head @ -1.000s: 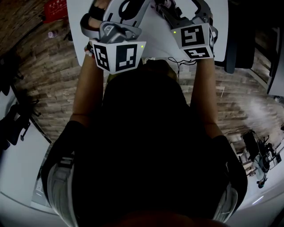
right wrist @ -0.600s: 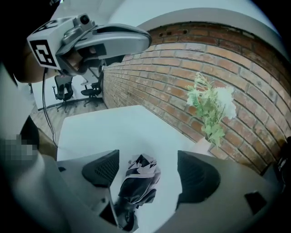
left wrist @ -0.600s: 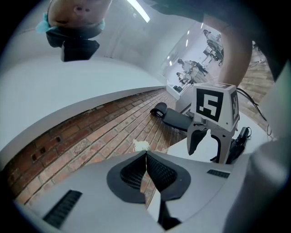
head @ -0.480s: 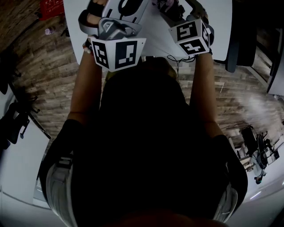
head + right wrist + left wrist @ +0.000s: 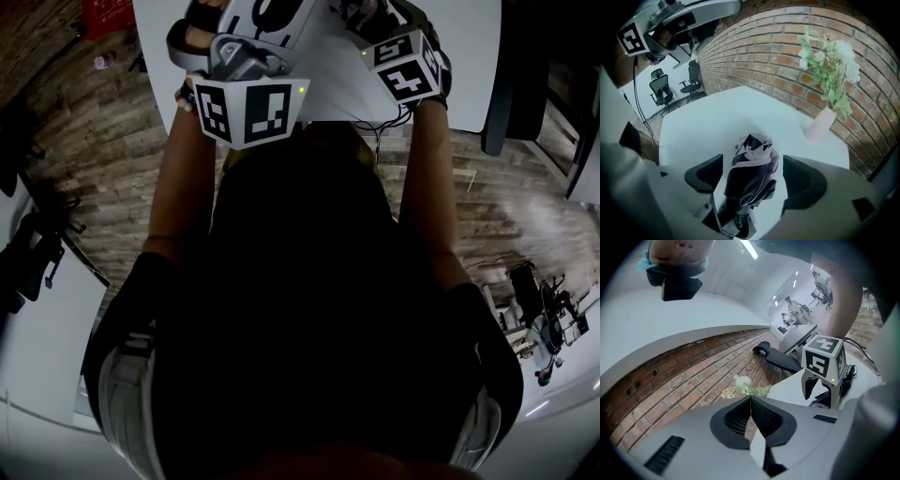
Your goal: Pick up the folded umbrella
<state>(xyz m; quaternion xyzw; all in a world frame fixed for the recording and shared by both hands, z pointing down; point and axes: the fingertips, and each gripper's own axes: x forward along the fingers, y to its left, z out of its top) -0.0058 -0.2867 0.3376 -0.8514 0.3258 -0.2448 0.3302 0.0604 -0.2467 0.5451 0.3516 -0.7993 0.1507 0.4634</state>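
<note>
Right tool was angled down over the white surface; its jaws had just been opening and stood wide apart. The folded umbrella, dark with pale folds, lay on the surface between the jaws, clear of both pads. Left tool was clenched, jaws together on nothing. A vase of flowers stood at the surface's far edge, near the brick wall.
</note>
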